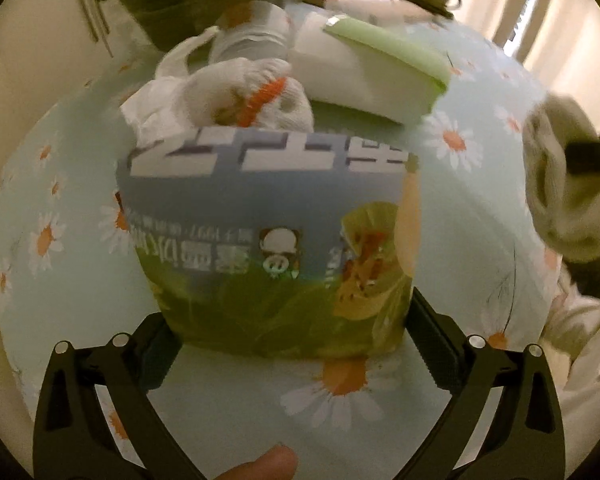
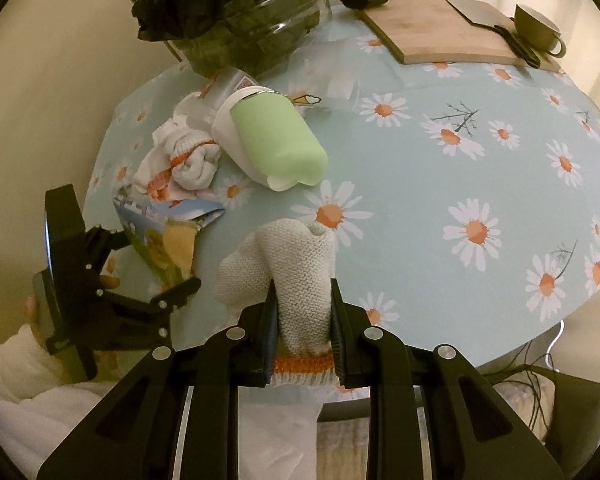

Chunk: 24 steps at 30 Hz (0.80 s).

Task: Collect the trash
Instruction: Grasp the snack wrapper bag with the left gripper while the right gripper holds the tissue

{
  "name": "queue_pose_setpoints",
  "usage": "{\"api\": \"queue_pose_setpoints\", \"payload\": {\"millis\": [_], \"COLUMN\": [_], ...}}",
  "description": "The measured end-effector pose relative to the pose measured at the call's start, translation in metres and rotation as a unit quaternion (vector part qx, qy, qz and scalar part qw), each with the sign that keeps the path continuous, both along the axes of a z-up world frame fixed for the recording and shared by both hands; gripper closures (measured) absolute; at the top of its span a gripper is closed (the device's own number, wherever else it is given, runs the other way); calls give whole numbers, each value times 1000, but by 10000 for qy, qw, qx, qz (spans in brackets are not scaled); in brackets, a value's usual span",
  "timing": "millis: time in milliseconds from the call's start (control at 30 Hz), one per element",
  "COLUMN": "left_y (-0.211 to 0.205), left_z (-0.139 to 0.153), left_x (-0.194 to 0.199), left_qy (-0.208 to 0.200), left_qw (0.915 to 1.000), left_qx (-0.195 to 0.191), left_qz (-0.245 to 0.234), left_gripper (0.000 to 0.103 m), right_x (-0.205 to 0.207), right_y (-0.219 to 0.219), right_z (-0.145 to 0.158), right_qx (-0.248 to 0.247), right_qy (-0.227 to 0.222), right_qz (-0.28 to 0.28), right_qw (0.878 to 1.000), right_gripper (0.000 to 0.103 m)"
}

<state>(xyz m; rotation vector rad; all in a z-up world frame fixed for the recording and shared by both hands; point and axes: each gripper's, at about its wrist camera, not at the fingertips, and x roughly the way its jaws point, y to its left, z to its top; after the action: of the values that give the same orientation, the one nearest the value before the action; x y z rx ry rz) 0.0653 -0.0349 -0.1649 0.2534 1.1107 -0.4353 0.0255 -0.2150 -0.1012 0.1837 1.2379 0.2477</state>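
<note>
Two grippers in view. Left gripper (image 1: 288,344) set wide around one blue-and-green snack packet (image 1: 268,240), pads at or just beside its two lower edges, actual grip impossible to tell; packet resting on the table just in front of the crumpled pile. Right gripper (image 2: 303,316) closed narrow on one knitted white glove (image 2: 288,264), orange cuff band between the jaws, glove fingers drooping over the tablecloth (image 2: 460,152).

Counted on the far-left part of the table: one crumpled white glove with orange trim (image 2: 188,160); one white-and-green bottle (image 2: 272,140) lying on its side, touching that glove; one clear bin lined with a black bag (image 2: 236,12) behind them; one wooden cutting board (image 2: 440,28) at the far edge, one olive cup (image 2: 540,28) on it.

Pale blue cloth printed with white daisies; cream walls beyond, dim warm light.
</note>
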Motion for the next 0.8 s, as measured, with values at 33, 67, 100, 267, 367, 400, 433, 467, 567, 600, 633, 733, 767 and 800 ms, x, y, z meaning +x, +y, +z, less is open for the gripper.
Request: {"api": "queue_pose_setpoints", "payload": {"millis": [33, 67, 100, 267, 367, 400, 433, 467, 567, 600, 633, 733, 767, 800], "left_y": [0, -1, 0, 0, 1, 2, 4, 6, 11, 15, 15, 17, 18, 21], "left_z": [-1, 0, 0, -2, -1, -1, -1, -1, 4, 8, 11, 22, 25, 29], "left_x": [-1, -3, -3, -6, -9, -10, -13, -11, -6, -5, -6, -10, -12, -12], "left_qy": [-70, -141, -116, -505, -523, -546, -557, -514, -318, -275, -304, -420, -453, -473], "left_qw": [9999, 9999, 9999, 9987, 9985, 9984, 9983, 9985, 9986, 9980, 9975, 9969, 9967, 9966], "left_qx": [72, 80, 51, -94, -125, -139, -143, -157, -408, -559, -619, -610, -602, -607], "left_qz": [-19, -45, -17, -2, -69, -80, -87, -82, -91, -125, -127, -271, -286, -290], "left_gripper": [4, 4, 4, 4, 4, 4, 4, 5, 7, 8, 9, 11, 11, 11], "right_x": [0, 0, 0, -1, -2, -3, -3, -3, -4, -4, -4, -4, -4, -3], "right_y": [0, -1, -1, -1, 1, 1, 1, 0, 0, 0, 0, 1, 1, 1], "right_z": [0, 0, -1, 0, -1, -1, -2, -2, -3, -4, -4, -5, -5, -6], "right_qx": [8, 22, 37, 140, 157, 150, 152, 173, 161, 138, 124, 70, 42, 19], "right_qy": [-11, -20, -30, -95, -81, -79, -67, -51, -15, 2, 11, 11, 2, 12], "right_qz": [2, -10, -25, -55, -42, -45, -59, -73, -66, -55, -42, 10, 40, 58], "right_qw": [10000, 10000, 10000, 9998, 9998, 9998, 9998, 9998, 9998, 9999, 9999, 10000, 10000, 10000], "right_gripper": [82, 82, 82, 82, 82, 82, 82, 82, 82, 82, 82, 81, 81, 81]}}
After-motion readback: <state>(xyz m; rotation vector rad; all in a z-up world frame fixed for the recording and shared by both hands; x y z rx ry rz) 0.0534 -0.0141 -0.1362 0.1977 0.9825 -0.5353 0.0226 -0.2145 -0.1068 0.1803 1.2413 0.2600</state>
